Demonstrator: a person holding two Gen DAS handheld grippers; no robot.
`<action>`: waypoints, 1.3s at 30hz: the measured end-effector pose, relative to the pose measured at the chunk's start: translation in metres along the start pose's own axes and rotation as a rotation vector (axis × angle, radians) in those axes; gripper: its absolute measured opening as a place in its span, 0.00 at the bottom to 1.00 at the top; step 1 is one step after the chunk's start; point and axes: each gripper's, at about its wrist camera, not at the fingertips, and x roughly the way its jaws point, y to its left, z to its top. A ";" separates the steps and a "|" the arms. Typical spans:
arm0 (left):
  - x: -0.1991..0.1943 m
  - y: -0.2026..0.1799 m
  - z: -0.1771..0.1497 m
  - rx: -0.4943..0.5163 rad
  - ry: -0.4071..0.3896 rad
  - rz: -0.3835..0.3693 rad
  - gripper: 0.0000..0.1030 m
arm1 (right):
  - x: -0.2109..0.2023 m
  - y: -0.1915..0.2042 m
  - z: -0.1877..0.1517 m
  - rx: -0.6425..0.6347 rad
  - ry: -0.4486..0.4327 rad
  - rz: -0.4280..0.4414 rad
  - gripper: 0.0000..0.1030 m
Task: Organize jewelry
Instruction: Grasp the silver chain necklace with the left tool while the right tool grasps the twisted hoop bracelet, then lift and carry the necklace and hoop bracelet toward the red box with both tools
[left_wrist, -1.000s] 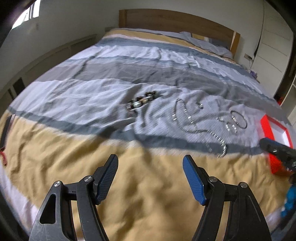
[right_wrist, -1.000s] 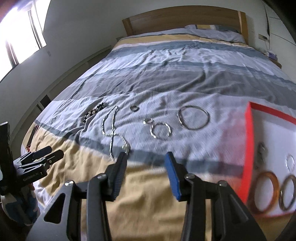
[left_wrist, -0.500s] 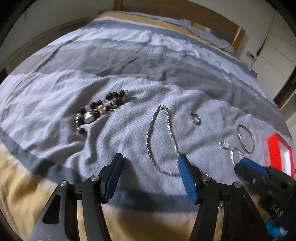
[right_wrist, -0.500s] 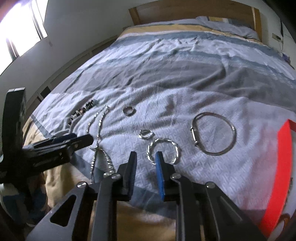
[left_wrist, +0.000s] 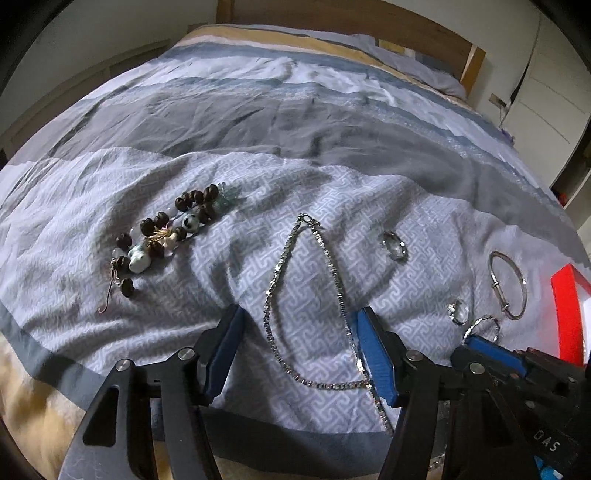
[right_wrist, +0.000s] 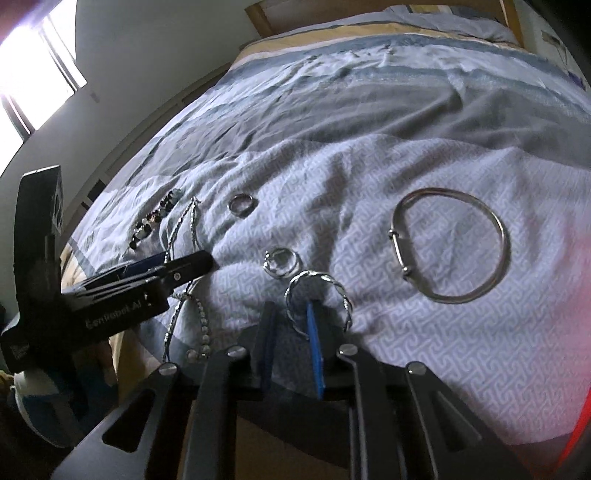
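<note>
A silver chain necklace (left_wrist: 270, 295) lies on the patterned bed cover, and my left gripper (left_wrist: 300, 312) stands open astride its lower loop without pressing it. To its left lies a dark beaded bracelet (left_wrist: 173, 232). My right gripper (right_wrist: 290, 321) is low over a twisted silver bangle (right_wrist: 317, 274); its jaws are closing with the bangle's left rim between them, and a gap still shows. Beside it lie a small ring (right_wrist: 281, 261), a wider ring (right_wrist: 242, 203) and a large plain bangle (right_wrist: 452, 300). The left gripper (right_wrist: 184, 263) reaches in from the left in the right wrist view.
A red-rimmed box (left_wrist: 565, 314) sits at the right edge of the bed. The striped duvet (left_wrist: 295, 110) is wrinkled and runs back to a wooden headboard (left_wrist: 406, 22). A window (right_wrist: 33, 74) is on the left wall and white cupboards on the right.
Both grippers have come forward and down over the jewelry. The right jaws have narrowed around the twisted bangle's rim. The left gripper now straddles the chain.
</note>
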 end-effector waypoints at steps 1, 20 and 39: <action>0.000 0.000 0.000 -0.001 -0.002 -0.003 0.60 | 0.000 0.000 0.000 0.000 -0.002 -0.001 0.15; -0.006 -0.003 0.000 0.024 -0.038 0.009 0.08 | -0.003 0.014 -0.005 -0.049 -0.020 -0.027 0.06; -0.124 -0.035 -0.033 0.121 -0.151 -0.049 0.02 | -0.110 0.036 -0.056 0.109 -0.185 0.076 0.03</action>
